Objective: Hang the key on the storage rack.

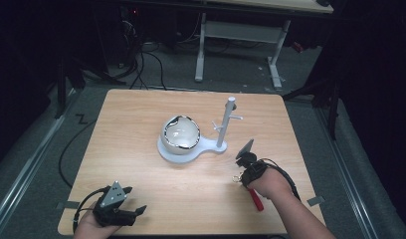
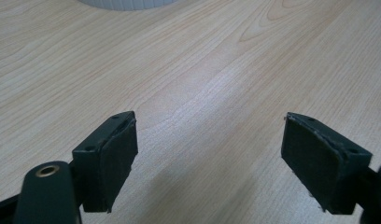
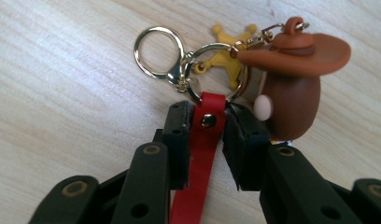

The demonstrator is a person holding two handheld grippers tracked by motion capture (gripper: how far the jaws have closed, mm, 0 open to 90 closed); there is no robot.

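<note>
Since the right claw (image 3: 206, 140) is clamped on the red strap (image 3: 202, 154) of the keychain (image 3: 291, 79), grip should be kept firm near the rivet while the left claw (image 2: 207, 158), spread wide and empty, is parked low over the bench (image 1: 141, 149).

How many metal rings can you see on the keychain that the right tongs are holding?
2. One small ring lies free on the table at the left. A second ring passes through the red strap above the right tongs, partly hidden by the brown figure.
</note>
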